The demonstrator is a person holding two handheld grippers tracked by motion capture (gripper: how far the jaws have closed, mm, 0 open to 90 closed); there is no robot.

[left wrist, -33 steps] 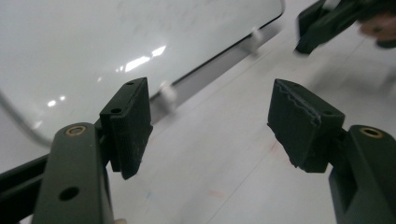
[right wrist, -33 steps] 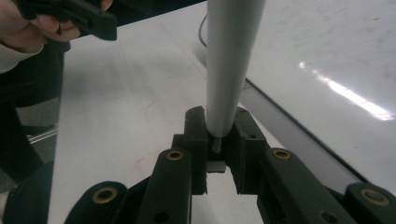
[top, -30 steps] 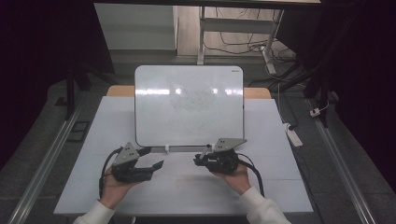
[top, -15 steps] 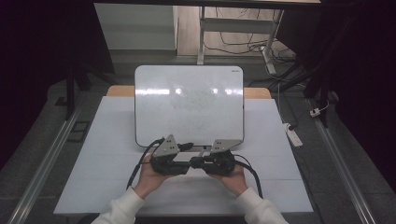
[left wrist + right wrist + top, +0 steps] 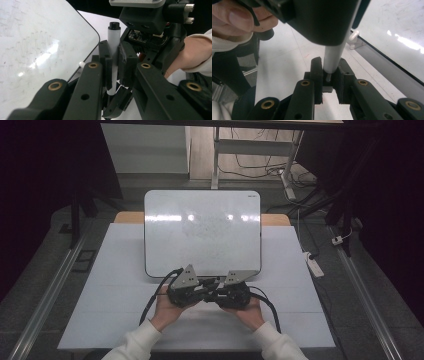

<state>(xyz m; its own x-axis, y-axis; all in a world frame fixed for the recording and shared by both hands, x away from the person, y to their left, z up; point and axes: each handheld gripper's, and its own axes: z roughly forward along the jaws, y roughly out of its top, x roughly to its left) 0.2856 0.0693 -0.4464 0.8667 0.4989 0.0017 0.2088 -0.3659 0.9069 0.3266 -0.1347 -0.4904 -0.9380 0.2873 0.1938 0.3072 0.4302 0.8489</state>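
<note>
A white marker with a black end stands between both grippers, just in front of the whiteboard. My left gripper is shut on the marker's barrel; its jaws have just been closing around it. My right gripper is shut on the other end of the same marker. In the high view the left gripper and right gripper meet tip to tip at the board's front edge, each held in a hand.
The whiteboard lies flat on the white table, with faint wiped marks on it. A small white clip sits at the board's edge. A white power strip lies off the table to the right.
The left hand has moved right until its gripper meets the right one. Its jaws went from open to shut on the marker. The right gripper has stayed put.
</note>
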